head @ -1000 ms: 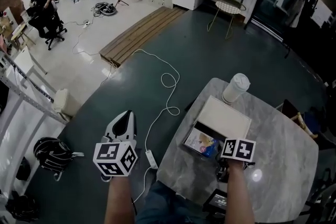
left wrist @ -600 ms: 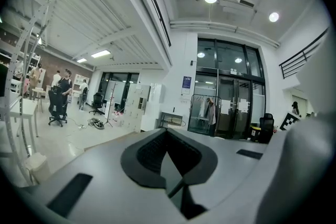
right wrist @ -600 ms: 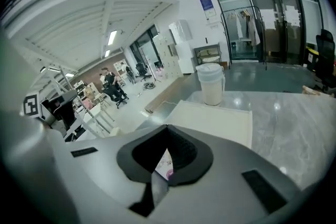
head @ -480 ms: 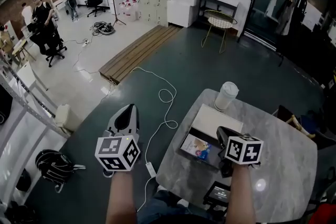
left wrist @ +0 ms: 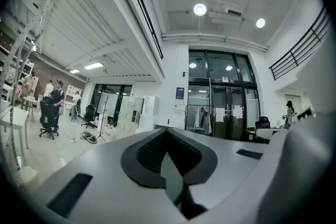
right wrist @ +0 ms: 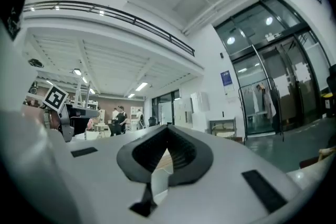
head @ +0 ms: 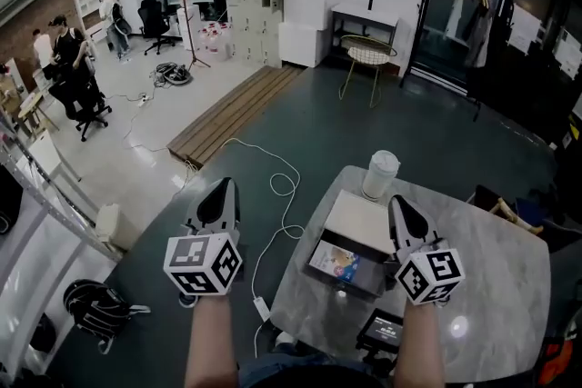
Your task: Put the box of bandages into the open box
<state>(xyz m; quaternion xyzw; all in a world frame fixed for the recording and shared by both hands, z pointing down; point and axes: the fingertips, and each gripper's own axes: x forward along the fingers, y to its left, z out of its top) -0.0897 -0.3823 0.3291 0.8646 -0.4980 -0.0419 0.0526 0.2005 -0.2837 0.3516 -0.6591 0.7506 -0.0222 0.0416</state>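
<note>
Bandage box (head: 333,261): lies flat inside the open box (head: 371,273) on the marble table (head: 496,286), colourful face up; its print is too small to read.
Lid (head: 359,215): white, at the far side of the open box; I cannot tell whether it is joined to the box.
Left gripper (head: 221,188): held over the dark floor left of the table, jaws pressed together with nothing between them.
Right gripper (head: 397,204): above the table, jaws closed on nothing; in the head view its body overlaps the open box's right side.
Cup (head: 379,174): white, lidded, upright just beyond the lid.
Dark device (head: 382,329): at the table's near edge, partly behind the right forearm; its kind is unclear.
</note>
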